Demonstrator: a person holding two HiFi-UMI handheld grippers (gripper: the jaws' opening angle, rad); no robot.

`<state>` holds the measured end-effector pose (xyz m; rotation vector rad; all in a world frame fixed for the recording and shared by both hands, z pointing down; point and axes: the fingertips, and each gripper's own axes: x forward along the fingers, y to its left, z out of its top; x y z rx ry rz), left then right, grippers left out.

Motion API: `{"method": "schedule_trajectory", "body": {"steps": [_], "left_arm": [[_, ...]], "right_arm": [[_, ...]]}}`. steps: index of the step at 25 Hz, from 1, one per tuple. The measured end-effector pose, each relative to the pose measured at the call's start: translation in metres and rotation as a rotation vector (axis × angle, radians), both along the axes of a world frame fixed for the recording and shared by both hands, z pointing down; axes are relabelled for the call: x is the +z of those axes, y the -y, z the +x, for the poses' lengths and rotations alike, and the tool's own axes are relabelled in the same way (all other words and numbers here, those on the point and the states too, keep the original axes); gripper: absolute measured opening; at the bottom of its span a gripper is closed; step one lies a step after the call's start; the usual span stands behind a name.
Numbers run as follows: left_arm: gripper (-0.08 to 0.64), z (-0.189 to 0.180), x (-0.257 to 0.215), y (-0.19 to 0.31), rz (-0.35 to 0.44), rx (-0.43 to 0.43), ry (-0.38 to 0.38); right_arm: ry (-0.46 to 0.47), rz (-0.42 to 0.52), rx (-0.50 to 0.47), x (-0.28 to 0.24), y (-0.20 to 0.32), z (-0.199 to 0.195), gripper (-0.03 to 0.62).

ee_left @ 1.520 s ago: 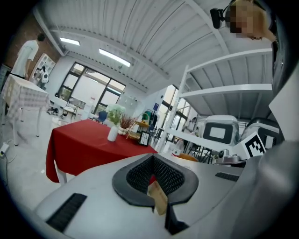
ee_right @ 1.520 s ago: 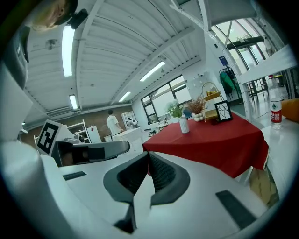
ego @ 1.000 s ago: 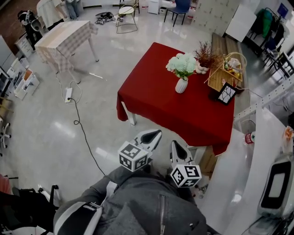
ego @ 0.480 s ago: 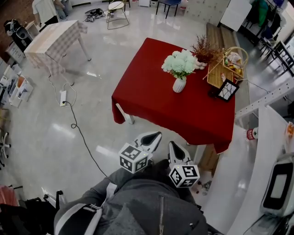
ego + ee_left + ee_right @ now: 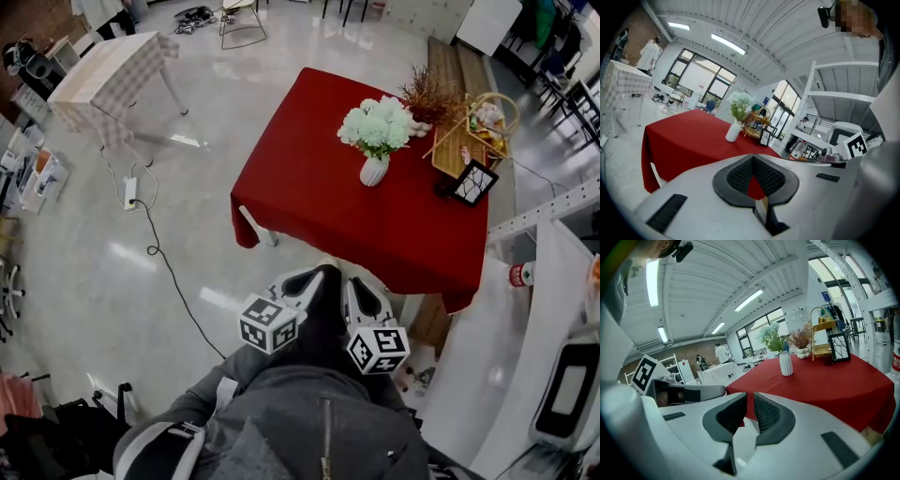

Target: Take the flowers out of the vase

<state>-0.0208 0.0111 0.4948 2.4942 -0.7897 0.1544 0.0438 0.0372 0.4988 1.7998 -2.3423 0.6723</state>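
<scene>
Standing in one white vase (image 5: 374,170) toward the far right of the single red table (image 5: 300,202), the one bunch of pale flowers (image 5: 377,127) is well apart from the left gripper (image 5: 317,279) and the right gripper (image 5: 360,289). In the head view it lies ahead of them and slightly to the right. The two grippers sit side by side close to the person's body, short of the table's near edge. The left gripper's pad tips meet with nothing between them; the right gripper is likewise closed and empty. Near the vase stand one basket (image 5: 464,141), one dried sprig (image 5: 429,94) and one dark frame (image 5: 475,183).
</scene>
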Motion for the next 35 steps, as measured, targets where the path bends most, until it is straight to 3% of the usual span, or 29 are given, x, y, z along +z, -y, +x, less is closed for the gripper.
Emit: {"method": "schedule_trajectory", "body": {"steps": [10, 19, 23, 28, 35], "left_arm": [[0.006, 0.027, -0.011, 0.062, 0.047, 0.044, 0.012], [0.006, 0.050, -0.019, 0.137, 0.068, 0.016, -0.011], [0.006, 0.058, -0.024, 0.166, 0.079, -0.005, -0.022], [0.006, 0.064, -0.029, 0.195, 0.085, -0.037, -0.034], [0.006, 0.064, -0.029, 0.218, 0.078, -0.075, -0.031]], "right_arm": [[-0.042, 0.064, 0.082, -0.016, 0.076, 0.054, 0.012], [-0.056, 0.097, 0.099, -0.026, 0.155, 0.092, 0.015], [-0.069, 0.096, 0.044, -0.027, 0.184, 0.098, 0.138], [-0.153, 0.137, -0.044, -0.036, 0.213, 0.106, 0.192], [-0.177, 0.206, -0.128, -0.046, 0.253, 0.116, 0.236]]}}
